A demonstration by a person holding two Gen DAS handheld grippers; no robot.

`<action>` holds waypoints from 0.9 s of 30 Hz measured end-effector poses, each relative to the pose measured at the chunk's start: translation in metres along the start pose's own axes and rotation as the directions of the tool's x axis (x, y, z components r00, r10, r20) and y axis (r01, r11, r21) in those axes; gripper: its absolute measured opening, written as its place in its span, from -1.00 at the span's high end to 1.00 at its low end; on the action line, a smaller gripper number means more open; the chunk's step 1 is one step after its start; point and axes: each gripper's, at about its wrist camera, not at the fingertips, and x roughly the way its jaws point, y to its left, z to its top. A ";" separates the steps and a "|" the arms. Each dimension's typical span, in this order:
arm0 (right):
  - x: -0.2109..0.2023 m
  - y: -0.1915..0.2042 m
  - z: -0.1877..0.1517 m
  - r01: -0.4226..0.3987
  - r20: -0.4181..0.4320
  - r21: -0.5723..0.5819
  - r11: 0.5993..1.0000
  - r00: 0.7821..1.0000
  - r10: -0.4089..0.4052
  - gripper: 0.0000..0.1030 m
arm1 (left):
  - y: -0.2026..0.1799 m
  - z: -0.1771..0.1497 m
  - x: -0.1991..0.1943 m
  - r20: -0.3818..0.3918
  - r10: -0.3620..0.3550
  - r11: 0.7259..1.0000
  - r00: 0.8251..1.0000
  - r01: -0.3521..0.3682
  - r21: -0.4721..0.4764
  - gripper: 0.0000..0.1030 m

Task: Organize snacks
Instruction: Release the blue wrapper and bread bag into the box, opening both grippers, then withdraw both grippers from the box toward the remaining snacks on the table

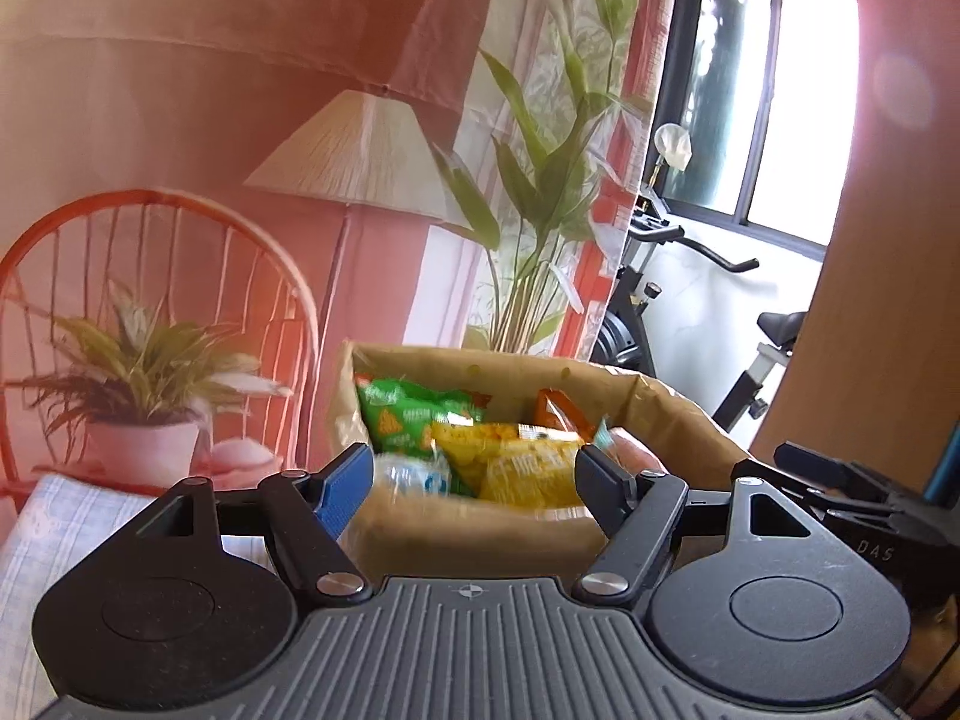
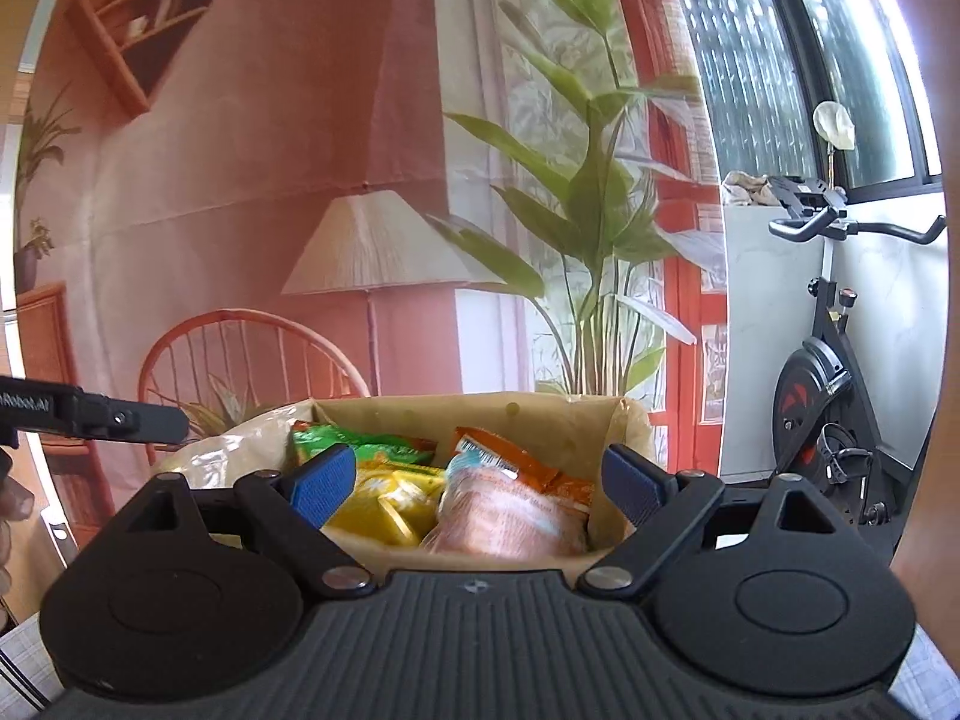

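Note:
A brown cardboard box (image 1: 480,363) stands just ahead of both grippers, filled with snack packets. In the left wrist view I see a green packet (image 1: 408,414), a yellow packet (image 1: 522,462), an orange packet (image 1: 558,411) and a blurred blue-and-white packet (image 1: 414,477). My left gripper (image 1: 474,480) is open in front of the box's near wall, with nothing between its pads. My right gripper (image 2: 474,486) is open wide before the same box (image 2: 468,405), facing a pink packet (image 2: 510,516), the yellow packet (image 2: 396,498) and the orange packet (image 2: 510,456). It holds nothing.
A checked cloth (image 1: 66,516) covers the table. A printed backdrop (image 1: 240,120) of a room hangs behind the box. An exercise bike (image 2: 828,360) stands at the right by a window. A wooden panel (image 1: 870,300) rises at the far right. A hand (image 2: 12,498) shows at the left edge.

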 end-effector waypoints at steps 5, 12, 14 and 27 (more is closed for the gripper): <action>-0.026 0.005 -0.022 0.005 0.012 0.040 0.999 1.000 -0.006 -0.77 | 0.011 -0.031 -0.022 -0.038 0.011 0.998 0.999 -0.013 -0.062 -0.48; -0.045 0.004 -0.065 0.019 -0.054 0.085 0.996 0.998 -0.015 -0.77 | 0.027 -0.089 -0.027 -0.160 0.071 0.989 0.985 -0.090 -0.116 -0.48; -0.046 0.001 -0.077 0.030 -0.083 0.094 0.995 0.996 -0.022 -0.77 | 0.031 -0.105 -0.024 -0.198 0.080 0.986 0.977 -0.107 -0.128 -0.46; -0.031 -0.008 -0.151 0.075 -0.281 0.077 0.994 0.958 -0.051 -0.64 | 0.044 -0.168 -0.015 -0.389 0.090 0.959 0.917 -0.186 -0.216 0.00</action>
